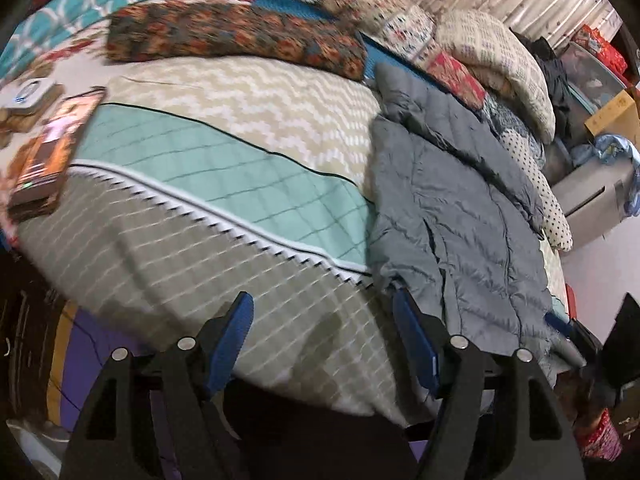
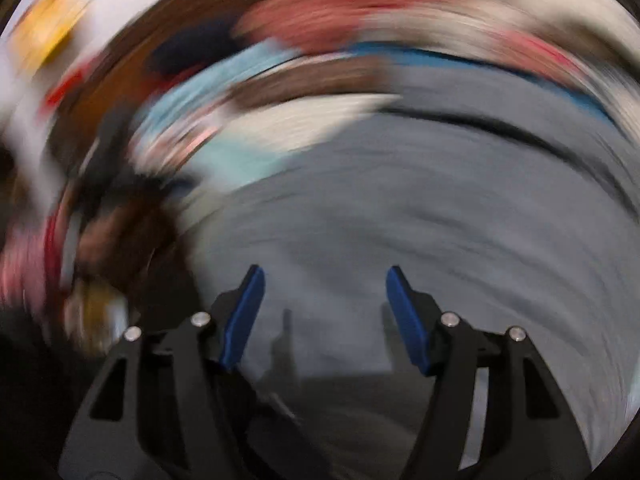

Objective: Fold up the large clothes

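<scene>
A grey quilted puffer jacket [image 1: 460, 216] lies spread on the right side of the bed, its hem toward me. My left gripper [image 1: 324, 300] is open and empty, just above the bed's near edge, its right finger next to the jacket's lower left corner. The right wrist view is heavily motion-blurred; the grey jacket [image 2: 400, 208] fills most of it. My right gripper [image 2: 324, 272] is open and empty, close above the jacket. The right gripper's blue tip [image 1: 558, 318] shows at the jacket's lower right edge.
The bed has a beige, teal and chevron quilt [image 1: 208, 184]. Patterned pillows [image 1: 236, 38] and folded blankets [image 1: 496, 68] are piled along the far side. A phone on books [image 1: 52, 148] lies at the left. Boxes and clutter [image 1: 600, 128] stand on the floor at the right.
</scene>
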Demonstrator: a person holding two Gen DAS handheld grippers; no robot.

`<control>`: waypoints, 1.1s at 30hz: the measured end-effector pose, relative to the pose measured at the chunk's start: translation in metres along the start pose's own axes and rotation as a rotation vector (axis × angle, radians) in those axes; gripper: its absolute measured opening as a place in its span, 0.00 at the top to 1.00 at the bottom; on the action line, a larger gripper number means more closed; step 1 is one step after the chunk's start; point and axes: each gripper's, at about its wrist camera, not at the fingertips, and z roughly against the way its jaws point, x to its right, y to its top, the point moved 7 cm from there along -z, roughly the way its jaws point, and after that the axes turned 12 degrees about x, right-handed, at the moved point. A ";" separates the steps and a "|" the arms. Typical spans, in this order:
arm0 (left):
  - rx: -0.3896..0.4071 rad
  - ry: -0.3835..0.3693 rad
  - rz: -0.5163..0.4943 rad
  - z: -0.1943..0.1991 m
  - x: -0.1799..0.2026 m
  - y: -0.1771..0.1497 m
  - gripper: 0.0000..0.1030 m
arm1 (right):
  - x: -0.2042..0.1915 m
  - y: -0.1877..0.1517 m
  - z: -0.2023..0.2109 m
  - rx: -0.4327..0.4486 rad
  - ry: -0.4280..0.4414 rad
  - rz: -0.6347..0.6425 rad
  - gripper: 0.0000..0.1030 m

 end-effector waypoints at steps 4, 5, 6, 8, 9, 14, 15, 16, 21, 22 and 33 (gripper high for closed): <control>0.027 0.015 0.021 0.020 -0.007 -0.005 1.00 | -0.067 -0.016 -0.071 -0.124 0.077 0.211 0.40; 0.031 0.013 0.028 0.025 -0.009 -0.007 1.00 | -0.068 -0.021 -0.082 -0.150 0.069 0.217 0.44; 0.033 0.009 0.029 0.030 -0.010 -0.009 1.00 | -0.065 -0.023 -0.092 -0.169 0.037 0.234 0.73; 0.033 -0.002 0.030 0.036 -0.010 -0.014 1.00 | -0.047 -0.016 -0.096 -0.174 -0.005 0.169 0.99; 0.031 -0.010 0.031 0.038 -0.008 -0.016 1.00 | -0.030 -0.002 -0.086 -0.123 0.018 0.037 1.00; 0.016 -0.082 0.030 0.032 0.014 -0.015 1.00 | 0.076 0.040 -0.031 0.103 -0.085 -0.353 1.00; 0.014 -0.095 0.024 0.029 0.020 -0.013 1.00 | 0.091 0.038 -0.029 0.100 -0.106 -0.385 1.00; 0.014 -0.112 0.010 0.024 0.032 -0.009 1.00 | 0.106 0.032 -0.030 0.089 -0.128 -0.420 1.00; -0.025 -0.193 -0.033 0.004 0.086 0.000 1.00 | 0.130 -0.009 -0.044 0.011 -0.132 -0.545 1.00; -0.028 -0.213 -0.068 0.001 0.103 0.001 1.00 | 0.127 -0.012 -0.045 0.018 -0.111 -0.565 1.00; -0.087 -0.203 -0.253 -0.050 0.162 -0.010 1.00 | 0.111 0.012 -0.028 0.044 -0.168 -0.395 0.95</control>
